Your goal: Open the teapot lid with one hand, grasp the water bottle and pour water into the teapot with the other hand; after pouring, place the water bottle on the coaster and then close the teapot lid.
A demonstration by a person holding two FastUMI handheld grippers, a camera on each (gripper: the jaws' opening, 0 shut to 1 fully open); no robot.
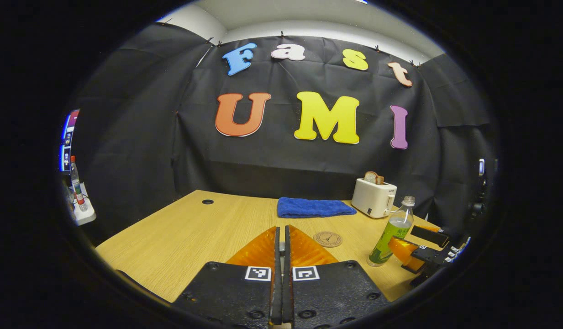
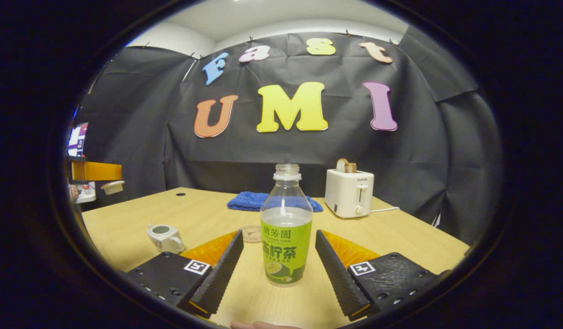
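The teapot (image 2: 165,237) sits open on the tabletop (image 2: 391,233) at about 8 o'clock from the bottle (image 2: 286,228), so the first step looks done; in the right gripper view the lid (image 2: 112,185) hangs high at 9 o'clock, right at the tip of the left tool (image 1: 281,230), whose fingers are pressed narrow together — by my reading pinched on the lid's knob; the right tool (image 2: 279,237) is spread wide with the bottle upright between its fingers, not yet touched on either side; the bottle is uncapped and partly full; the coaster (image 2: 252,233) lies bare just behind it at 11 o'clock; still to do — grip the bottle, pour into the teapot, stand the bottle on the coaster, put the lid back
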